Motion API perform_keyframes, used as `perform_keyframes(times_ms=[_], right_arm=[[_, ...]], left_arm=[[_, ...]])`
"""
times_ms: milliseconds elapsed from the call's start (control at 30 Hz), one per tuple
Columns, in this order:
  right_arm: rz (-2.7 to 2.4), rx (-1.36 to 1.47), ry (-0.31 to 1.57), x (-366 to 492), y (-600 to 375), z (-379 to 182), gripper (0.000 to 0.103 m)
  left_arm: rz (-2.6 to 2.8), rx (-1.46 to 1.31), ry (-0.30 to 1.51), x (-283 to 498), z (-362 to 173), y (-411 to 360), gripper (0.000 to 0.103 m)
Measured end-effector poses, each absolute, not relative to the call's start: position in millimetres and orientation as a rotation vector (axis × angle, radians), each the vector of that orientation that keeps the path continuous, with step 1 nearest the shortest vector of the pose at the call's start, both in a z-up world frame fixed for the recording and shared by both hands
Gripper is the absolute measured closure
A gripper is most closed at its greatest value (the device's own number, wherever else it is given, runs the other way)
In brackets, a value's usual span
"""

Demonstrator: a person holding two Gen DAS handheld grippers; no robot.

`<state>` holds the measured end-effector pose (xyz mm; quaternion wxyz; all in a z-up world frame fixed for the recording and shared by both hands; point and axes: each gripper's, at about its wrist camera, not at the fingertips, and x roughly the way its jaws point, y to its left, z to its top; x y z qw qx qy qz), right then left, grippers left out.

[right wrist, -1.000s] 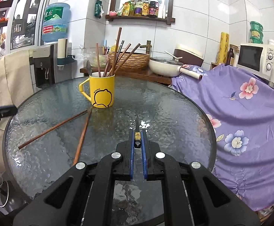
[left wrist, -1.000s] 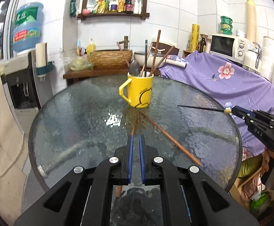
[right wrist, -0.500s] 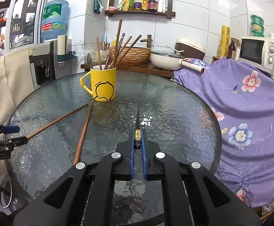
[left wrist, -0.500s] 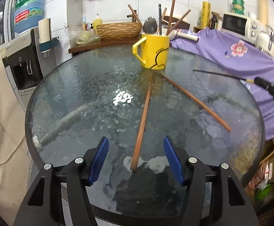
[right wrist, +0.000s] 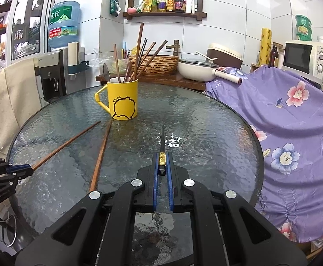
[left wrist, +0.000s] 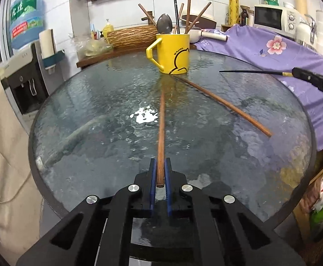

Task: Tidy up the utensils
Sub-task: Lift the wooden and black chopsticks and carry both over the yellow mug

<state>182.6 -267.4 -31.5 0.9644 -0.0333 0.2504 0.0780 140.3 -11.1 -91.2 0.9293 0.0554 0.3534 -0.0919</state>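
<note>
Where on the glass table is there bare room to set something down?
The glass table's half toward the purple cloth is bare, as is the stretch toward the water dispenser. It is crowded in front of the yellow mug, where two wooden chopsticks fan out.

Both views bright, evenly lit, daylight-like. White glare patch on round textured glass tabletop, near centre in each view. White wall tiles reflect soft sheen. Shadows faint. Strong fisheye bending: table rim bowed, dark vignette in corners. Blue water-cooler bottle near left-view edge blurred, smeared. Centre sharp in both.
</note>
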Motion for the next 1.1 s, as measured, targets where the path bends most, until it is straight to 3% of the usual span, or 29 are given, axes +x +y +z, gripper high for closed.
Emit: perform_keyframes(times_ms=[167, 600, 1100], right_arm=[[0.168, -0.077, 0.499, 181, -268, -25, 0.096], [0.269, -0.084, 0.417, 195, -270, 46, 0.096], [0.375, -0.11, 0.447, 266, -248, 113, 0.096]], left_arm=[[-0.213, 0.097, 0.681, 138, -73, -6, 0.096], [-0.338, 0.106, 0.417, 158, 51, -4, 0.096], [-0.437, 0.004, 0.464, 240, 107, 0, 0.096]])
